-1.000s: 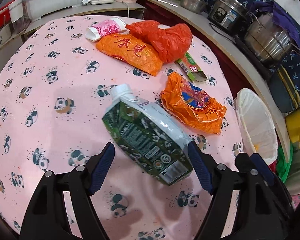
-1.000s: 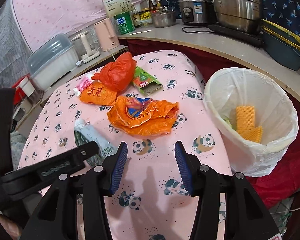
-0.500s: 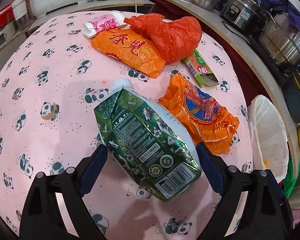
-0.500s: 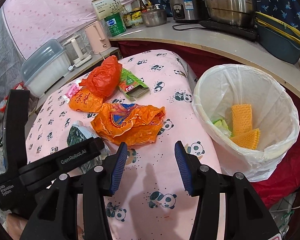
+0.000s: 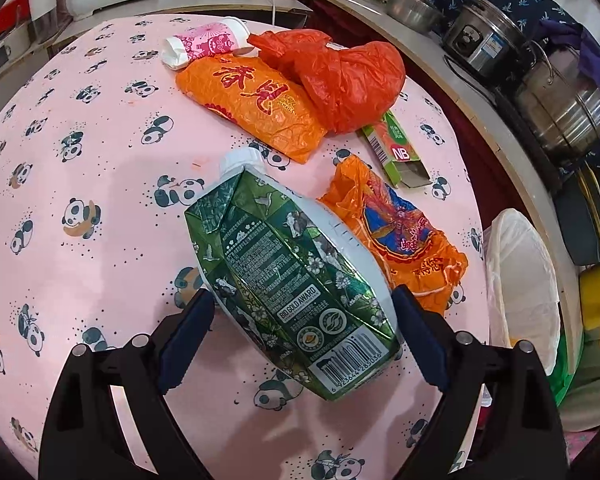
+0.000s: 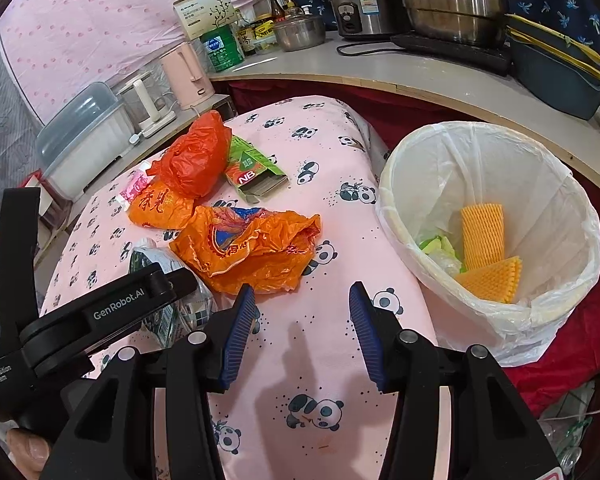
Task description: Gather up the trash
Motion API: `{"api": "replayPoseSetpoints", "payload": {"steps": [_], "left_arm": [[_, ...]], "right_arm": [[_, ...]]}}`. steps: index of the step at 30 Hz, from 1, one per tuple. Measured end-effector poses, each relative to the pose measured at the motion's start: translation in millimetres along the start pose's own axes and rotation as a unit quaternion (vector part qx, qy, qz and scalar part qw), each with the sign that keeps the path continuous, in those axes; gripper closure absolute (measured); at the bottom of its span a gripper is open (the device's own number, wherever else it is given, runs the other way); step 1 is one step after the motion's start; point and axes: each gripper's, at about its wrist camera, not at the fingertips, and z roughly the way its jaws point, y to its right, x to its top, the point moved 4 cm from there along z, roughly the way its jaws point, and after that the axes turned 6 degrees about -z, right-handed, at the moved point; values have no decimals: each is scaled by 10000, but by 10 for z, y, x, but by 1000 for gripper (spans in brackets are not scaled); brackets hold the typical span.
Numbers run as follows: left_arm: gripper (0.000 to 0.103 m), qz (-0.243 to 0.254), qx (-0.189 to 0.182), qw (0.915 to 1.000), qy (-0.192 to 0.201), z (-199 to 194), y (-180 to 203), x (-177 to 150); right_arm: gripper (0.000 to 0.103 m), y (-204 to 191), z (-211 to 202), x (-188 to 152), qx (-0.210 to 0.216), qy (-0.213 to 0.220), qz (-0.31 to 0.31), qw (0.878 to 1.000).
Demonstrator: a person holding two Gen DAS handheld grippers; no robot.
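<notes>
A crumpled green milk carton (image 5: 284,268) with a white cap lies on the pink panda tablecloth (image 5: 80,160). My left gripper (image 5: 300,320) is open, its fingers on either side of the carton's lower end. Beyond lie an orange wrapper (image 5: 396,236), an orange bag (image 5: 256,104), a red plastic bag (image 5: 344,76), a green NB box (image 5: 396,152) and a pink cup (image 5: 208,42). My right gripper (image 6: 302,320) is open and empty above the cloth, in front of the orange wrapper (image 6: 252,244). The white-lined bin (image 6: 488,216) stands to its right.
The bin holds yellow foam netting (image 6: 482,232) and green scraps. A counter (image 6: 380,68) with pots, a rice cooker (image 6: 360,10) and a kettle runs behind the table. The left gripper's body (image 6: 100,312) shows at the right wrist view's lower left.
My left gripper has moved forward, so the carton now sits between its fingers. My right gripper has shifted slightly towards the bin and stays open.
</notes>
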Motion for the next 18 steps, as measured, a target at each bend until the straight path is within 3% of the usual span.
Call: {"api": "replayPoseSetpoints", "payload": {"steps": [3,7,10,13,18], "left_arm": [[21,149,0,9999,-17,3,26,13],[62,519,-295,9982,41,-121,117,17],[76,728,-365,9966,69,-182,155,6],[81,729,-455,9963,16,-209,124,4],[81,743,-467,9961,-26,-249,-39,0]], "right_arm": [[55,15,4,0,2,-9,10,10000],[55,20,9,0,17,-13,38,10000],[55,14,17,3,38,-14,49,10000],[55,-18,19,11,68,-13,32,10000],[55,-61,13,14,87,-8,14,10000]]}}
